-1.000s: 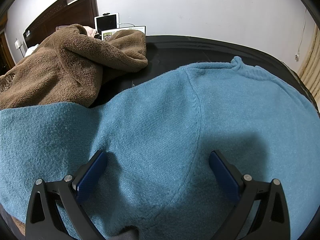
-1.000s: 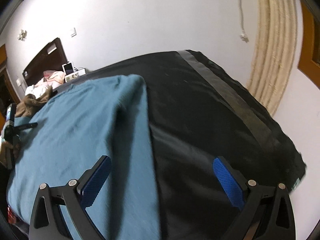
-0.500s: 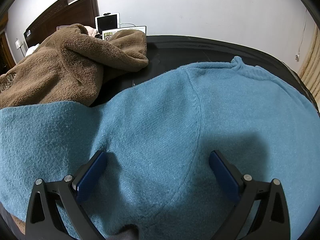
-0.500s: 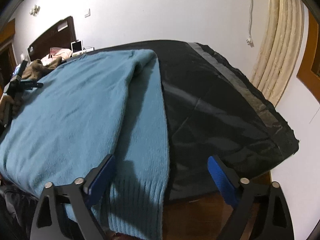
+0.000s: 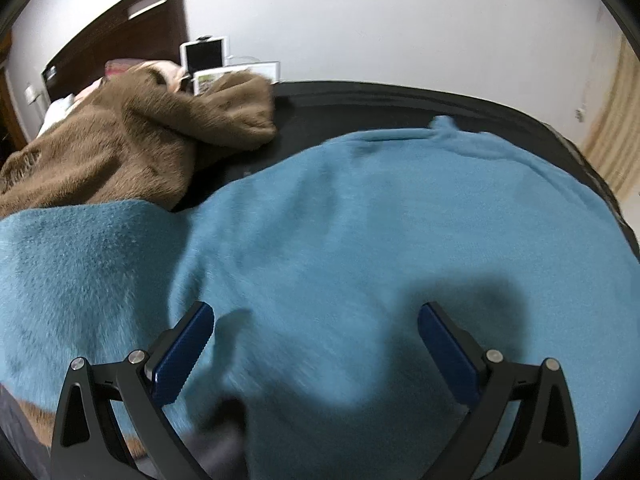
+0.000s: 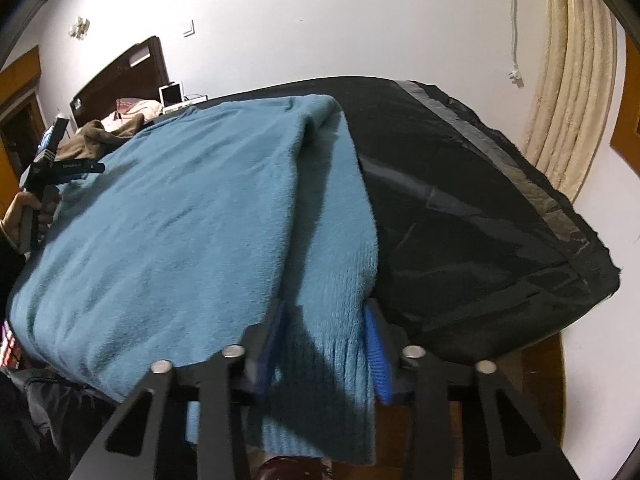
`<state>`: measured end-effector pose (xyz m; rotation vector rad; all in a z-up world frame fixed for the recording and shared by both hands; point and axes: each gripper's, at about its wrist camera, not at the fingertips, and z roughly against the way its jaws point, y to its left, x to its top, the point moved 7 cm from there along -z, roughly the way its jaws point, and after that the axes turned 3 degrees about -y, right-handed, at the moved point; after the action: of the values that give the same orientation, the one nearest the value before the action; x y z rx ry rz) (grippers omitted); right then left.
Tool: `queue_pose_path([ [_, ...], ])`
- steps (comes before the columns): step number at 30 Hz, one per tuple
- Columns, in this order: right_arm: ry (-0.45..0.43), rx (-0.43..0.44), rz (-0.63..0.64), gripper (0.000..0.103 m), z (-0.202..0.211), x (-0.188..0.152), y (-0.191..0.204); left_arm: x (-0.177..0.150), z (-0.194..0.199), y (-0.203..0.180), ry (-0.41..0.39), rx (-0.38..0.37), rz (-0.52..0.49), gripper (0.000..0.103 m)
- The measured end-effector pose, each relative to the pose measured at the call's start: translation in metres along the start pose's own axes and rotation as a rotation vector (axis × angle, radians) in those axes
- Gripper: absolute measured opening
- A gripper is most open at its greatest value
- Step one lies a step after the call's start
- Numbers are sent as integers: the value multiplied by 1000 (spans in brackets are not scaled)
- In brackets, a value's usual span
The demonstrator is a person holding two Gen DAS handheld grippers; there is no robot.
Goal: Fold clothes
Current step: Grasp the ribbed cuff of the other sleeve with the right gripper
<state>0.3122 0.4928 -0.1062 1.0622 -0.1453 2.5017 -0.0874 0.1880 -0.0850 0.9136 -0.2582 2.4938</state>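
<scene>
A teal knit sweater (image 5: 360, 220) lies spread over a black-covered table (image 5: 400, 100); it also shows in the right wrist view (image 6: 180, 220). My left gripper (image 5: 316, 340) is open just above the sweater's body, near a sleeve seam. My right gripper (image 6: 324, 344) has its blue pads closed in on the sweater's right sleeve (image 6: 344, 280) near the ribbed cuff at the table's front edge. The left gripper (image 6: 60, 168), held in a hand, shows at the far left of the right wrist view.
A brown fleece garment (image 5: 132, 148) lies heaped at the back left, touching the sweater's left sleeve. A tablet (image 5: 204, 54) stands behind it by a dark headboard (image 5: 120, 28). Bare black cover (image 6: 480, 220) lies right of the sweater. A cream curtain (image 6: 572, 80) hangs at the right.
My right gripper moved in over the right sleeve and closed its jaws from wide open onto the sleeve. My left gripper rose and shifted slightly, staying open.
</scene>
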Motion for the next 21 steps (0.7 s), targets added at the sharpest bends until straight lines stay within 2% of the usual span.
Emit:
queue_pose_path([
  [1,1,8,-8,24,0,0,1,-1,7,-7,-1,-5,-18,102],
  [3,-1,23,-36,16,1,1,1,-2,22,-25,-14,-33,-61,102],
  [9,-61,-56,-76,15,13,17,-13,-12,60,-91,-56,-130,-238,102],
  [14,-155,-256,-121,15,36,45,-61,-26,57,-129,-41,-176,-317,102],
  [18,-210,-455,-144,15,51,66,-108,-33,37,-137,1,-182,-300,102],
  [21,-235,-547,-175,15,60,78,-141,-38,24,-134,29,-183,-278,102],
])
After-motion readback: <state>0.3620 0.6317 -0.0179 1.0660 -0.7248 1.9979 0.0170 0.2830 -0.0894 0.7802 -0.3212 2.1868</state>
